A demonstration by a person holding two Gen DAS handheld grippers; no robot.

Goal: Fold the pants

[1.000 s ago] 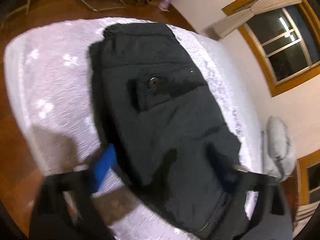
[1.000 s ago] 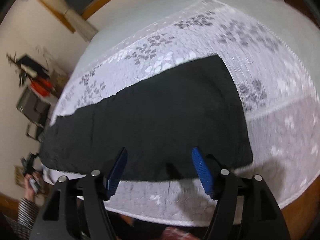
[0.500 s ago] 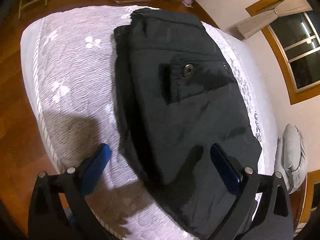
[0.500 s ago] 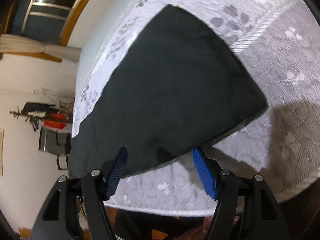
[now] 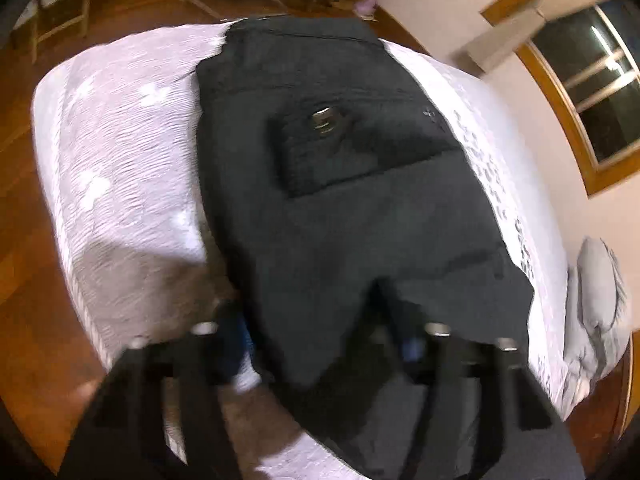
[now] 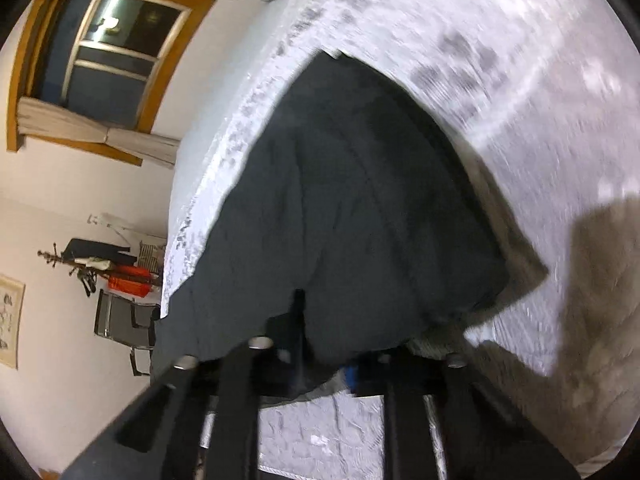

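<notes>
Black pants lie lengthwise on a white patterned bedspread, waistband far, a buttoned back pocket facing up. My left gripper is low at the near part of the pants, its blue-padded fingers straddling the fabric, still wide apart. In the right wrist view the pants' leg end bulges up off the bedspread. My right gripper has its jaws close together with the fabric edge between them. The blur hides the exact contact.
A grey pillow lies at the bed's right end. Wooden floor surrounds the bed, with a chair beyond. Windows are in the wall. A coat stand and a chair stand by the wall.
Both grippers have dropped onto the pants. The right jaws have closed from wide open onto the leg edge, which now lifts. The left gripper has moved in over the fabric.
</notes>
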